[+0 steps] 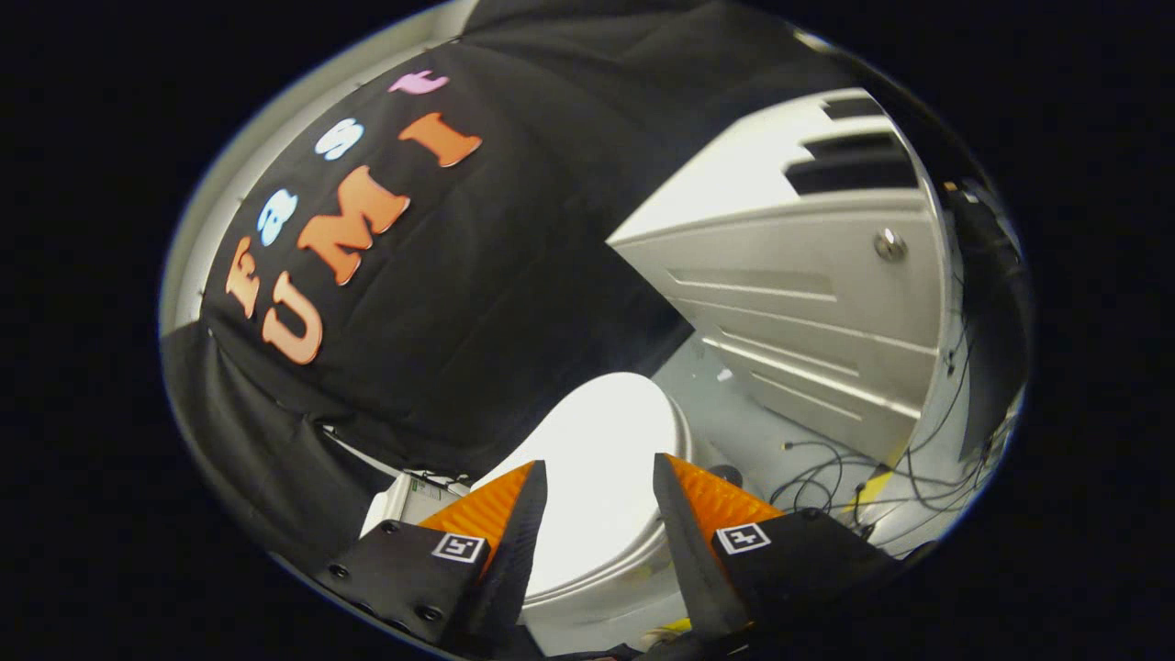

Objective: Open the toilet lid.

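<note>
- Lid [601,459]: one, white, oval, lying closed and flat on the toilet; seen in the gap between the two fingers and running on beyond their tips.
- Toilet [587,588]: one, white; its rim shows below the lid, between the fingers.
- Cloth wall [441,303]: one, black, draped behind and to the left of the toilet.
- Box [404,500]: one, pale, with a label too small to make out; set at the foot of the cloth, just beside the left finger and partly hidden by it.
- Gripper [598,477]: one, two fingers. Jaws stand wide apart, holding nothing; I cannot tell whether the tips touch the lid or hang above it.
- Panel [808,303]: one, pale grey, ribbed, with one round metal knob [889,244] and dark slots near its top; stands right of the toilet, well beyond the fingers.
- Floor [762,441]: pale, between toilet and panel.
- Cables [854,477]: several, dark, loose on the floor beyond the right finger; count uncertain.
</note>
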Demonstrator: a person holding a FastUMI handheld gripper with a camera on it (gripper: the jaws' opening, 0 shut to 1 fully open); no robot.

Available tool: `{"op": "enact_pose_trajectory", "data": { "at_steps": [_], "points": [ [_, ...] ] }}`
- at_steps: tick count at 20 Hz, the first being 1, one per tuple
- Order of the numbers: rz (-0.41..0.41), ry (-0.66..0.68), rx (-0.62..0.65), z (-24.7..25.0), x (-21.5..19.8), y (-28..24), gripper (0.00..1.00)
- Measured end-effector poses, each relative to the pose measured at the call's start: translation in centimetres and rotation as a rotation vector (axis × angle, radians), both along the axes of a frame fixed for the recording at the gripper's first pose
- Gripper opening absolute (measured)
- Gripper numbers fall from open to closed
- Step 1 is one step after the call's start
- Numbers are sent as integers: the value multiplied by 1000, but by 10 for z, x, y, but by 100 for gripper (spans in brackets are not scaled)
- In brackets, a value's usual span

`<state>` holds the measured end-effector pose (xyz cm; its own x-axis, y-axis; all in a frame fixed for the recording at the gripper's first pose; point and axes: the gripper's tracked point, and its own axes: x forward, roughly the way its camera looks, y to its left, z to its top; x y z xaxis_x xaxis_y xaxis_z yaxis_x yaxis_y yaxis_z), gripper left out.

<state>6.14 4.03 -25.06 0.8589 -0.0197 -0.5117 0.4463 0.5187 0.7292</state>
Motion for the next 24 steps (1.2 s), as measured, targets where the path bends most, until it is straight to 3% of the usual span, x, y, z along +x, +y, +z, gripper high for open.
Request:
{"op": "enact_pose_trajectory", "data": {
  "at_steps": [4, 8, 11, 13, 15, 19, 21, 24],
  "points": [
    [-93, 80, 153, -61, -12, -15, 77],
    [-98, 139, 200, -97, -9, -14, 77],
    [-85, 111, 226, -104, 14, -12, 75],
    [-114, 100, 218, -111, 27, -14, 69],
    [-93, 114, 228, -121, 25, -9, 59],
    [-112, 36, 292, -116, 32, -8, 34],
    [-111, 30, 278, -107, 28, -7, 9],
    [-88, -4, 118, -78, 29, -8, 8]
  ]
}}
